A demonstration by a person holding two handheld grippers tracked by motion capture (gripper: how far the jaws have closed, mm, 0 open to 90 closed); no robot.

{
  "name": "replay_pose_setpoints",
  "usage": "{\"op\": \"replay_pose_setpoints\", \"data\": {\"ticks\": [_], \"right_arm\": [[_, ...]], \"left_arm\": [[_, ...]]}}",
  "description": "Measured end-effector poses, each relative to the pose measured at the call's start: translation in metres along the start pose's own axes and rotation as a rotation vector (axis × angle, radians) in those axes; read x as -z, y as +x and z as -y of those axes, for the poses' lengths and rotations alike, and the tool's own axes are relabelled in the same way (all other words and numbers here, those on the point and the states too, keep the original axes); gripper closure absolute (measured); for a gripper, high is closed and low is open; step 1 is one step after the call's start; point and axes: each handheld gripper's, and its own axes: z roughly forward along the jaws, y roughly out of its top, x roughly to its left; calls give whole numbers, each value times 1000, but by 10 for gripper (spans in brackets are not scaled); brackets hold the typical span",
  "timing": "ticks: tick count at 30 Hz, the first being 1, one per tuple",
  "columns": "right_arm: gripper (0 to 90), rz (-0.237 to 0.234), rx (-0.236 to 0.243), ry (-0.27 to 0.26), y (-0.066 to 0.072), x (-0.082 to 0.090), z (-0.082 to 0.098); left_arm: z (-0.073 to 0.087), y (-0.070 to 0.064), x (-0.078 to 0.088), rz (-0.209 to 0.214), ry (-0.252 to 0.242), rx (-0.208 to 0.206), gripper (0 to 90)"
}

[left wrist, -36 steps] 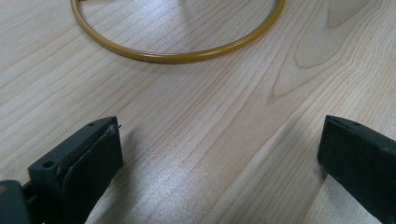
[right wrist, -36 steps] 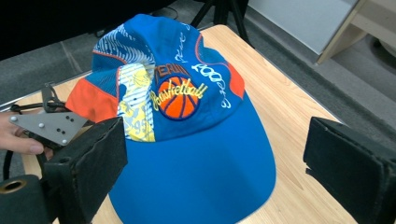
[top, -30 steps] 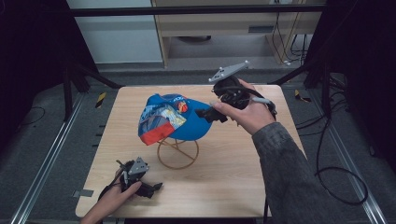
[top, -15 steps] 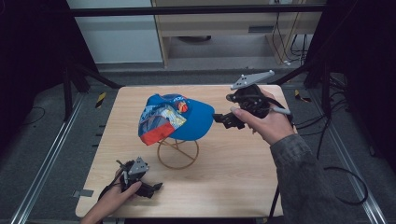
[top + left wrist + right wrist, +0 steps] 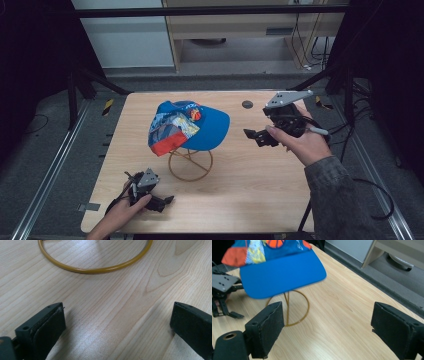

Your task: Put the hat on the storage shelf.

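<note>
Right tool point(image 5: 256, 136) agape beside cap point(image 5: 192, 125), apparently clear.

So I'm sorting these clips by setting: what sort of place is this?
Probably a lab or recording workshop, not a home: a bare wooden table inside a black metal frame, loose cables on the grey floor, and a blue cap on a wire stand.

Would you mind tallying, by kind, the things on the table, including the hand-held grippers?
Cap: 1
Wire stand: 1
Hand-held grippers: 2, left and right, both open
Black disc on the table: 1
Total: 5
</note>
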Motion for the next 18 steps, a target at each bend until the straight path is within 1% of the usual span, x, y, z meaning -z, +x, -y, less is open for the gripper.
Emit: {"op": "replay_pose_setpoints", "data": {"ticks": [2,5,10,13,15,18], "right_arm": [[118,6,-3,5,-2,0,8],[118,17,-19,16,-6,-2,20],[117,29,-43,17,-11,-6,38],[117,37,-56,16,-13,-8,48],[117,36,-58,19,-13,-8,51],[115,43,-65,23,-14,-10,62]], "left_arm": [[0,0,0,0,0,-1,0],[0,0,0,2,4,-1,0],[0,0,0,2,5,-2,0],[0,0,0,2,5,-2,0],[0,0,0,2,5,-1,0],[0,0,0,2,5,-1,0]]}}
